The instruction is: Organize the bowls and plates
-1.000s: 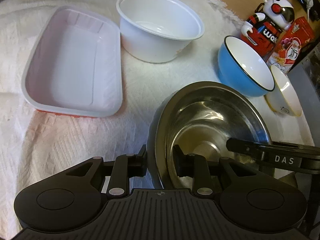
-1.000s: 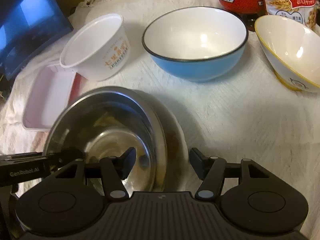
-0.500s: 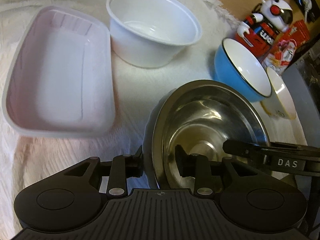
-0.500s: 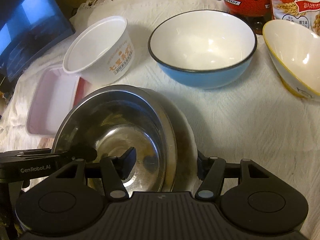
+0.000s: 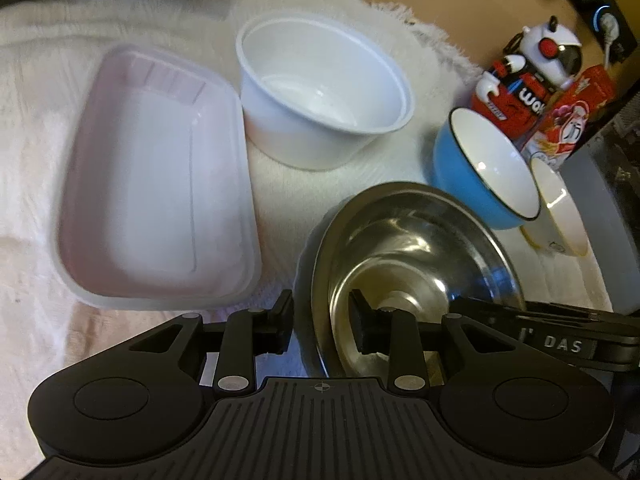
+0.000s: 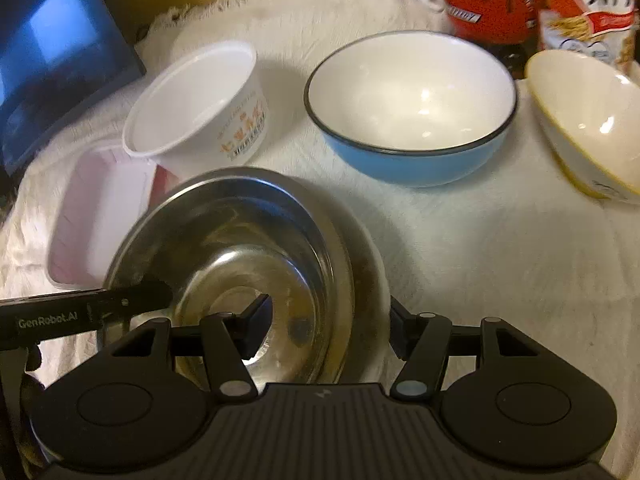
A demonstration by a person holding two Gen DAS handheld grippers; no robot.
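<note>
A steel bowl [image 5: 416,248] [image 6: 240,248] is held between both grippers above the white cloth. My left gripper [image 5: 320,326] is shut on its left rim, one finger inside and one outside. My right gripper [image 6: 328,328] is shut on its right rim in the same way. A white plastic tub [image 5: 320,96] [image 6: 196,96], a pale rectangular tray [image 5: 156,204] [image 6: 96,212], a blue bowl [image 5: 484,168] [image 6: 412,112] and a yellow-rimmed bowl [image 5: 560,216] [image 6: 588,120] stand on the cloth behind.
A robot-shaped red can [image 5: 524,76] [image 6: 488,4] and a cereal bag [image 5: 576,112] [image 6: 588,12] stand at the back right. A dark screen [image 6: 52,60] stands at the back left. The cloth's fringe edge [image 5: 400,12] runs along the back.
Both grippers have lifted the steel bowl and carried it back from the row of bowls; the tray and tub now look nearer and larger in the left wrist view.
</note>
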